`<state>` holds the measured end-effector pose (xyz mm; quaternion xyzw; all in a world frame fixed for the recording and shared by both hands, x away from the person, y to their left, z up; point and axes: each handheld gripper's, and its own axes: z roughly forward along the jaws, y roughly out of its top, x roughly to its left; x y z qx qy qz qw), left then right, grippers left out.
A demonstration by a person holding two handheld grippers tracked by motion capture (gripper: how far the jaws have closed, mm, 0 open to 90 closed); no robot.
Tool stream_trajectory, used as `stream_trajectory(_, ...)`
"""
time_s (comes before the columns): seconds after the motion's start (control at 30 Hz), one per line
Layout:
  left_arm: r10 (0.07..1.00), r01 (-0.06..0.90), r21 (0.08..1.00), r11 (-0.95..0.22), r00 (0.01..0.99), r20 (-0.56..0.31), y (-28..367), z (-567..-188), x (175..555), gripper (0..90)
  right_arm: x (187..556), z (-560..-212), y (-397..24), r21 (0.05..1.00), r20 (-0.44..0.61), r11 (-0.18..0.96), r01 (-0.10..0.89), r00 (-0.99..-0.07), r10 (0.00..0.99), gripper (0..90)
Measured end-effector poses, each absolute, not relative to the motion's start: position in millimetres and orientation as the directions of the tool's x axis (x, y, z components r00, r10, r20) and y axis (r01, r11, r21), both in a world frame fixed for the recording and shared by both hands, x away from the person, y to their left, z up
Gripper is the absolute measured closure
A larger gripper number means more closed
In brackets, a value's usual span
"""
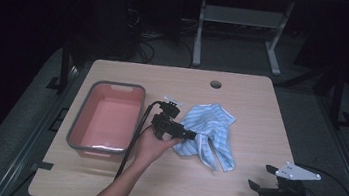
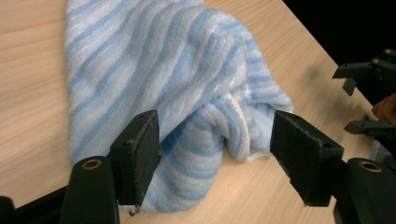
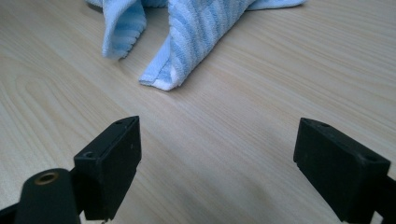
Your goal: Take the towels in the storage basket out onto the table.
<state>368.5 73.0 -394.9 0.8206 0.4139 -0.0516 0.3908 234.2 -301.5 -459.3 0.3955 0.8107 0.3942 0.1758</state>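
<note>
A crumpled blue-and-white striped towel lies near the middle of the wooden table. My left gripper is at the towel's left edge, open. In the left gripper view its jaws straddle a raised fold of the towel without pinching it. My right gripper hovers open over bare wood near the table's front right corner. In the right gripper view the towel's nearest hanging corner lies well ahead of the jaws, which hold nothing.
A grey-rimmed pink bin stands empty at the table's left, beside my left hand. A round cable hole is near the far edge. A desk frame stands on the floor beyond the table.
</note>
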Motion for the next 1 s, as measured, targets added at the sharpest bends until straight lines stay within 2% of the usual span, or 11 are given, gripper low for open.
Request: stream_trajectory(1.0,0.614,0.683,0.630,-0.369,0.688,-0.387,85,-409,327,30.7,235,-460,-299,0.771,0.019,0.388,0.505,-0.627,0.779,14.5)
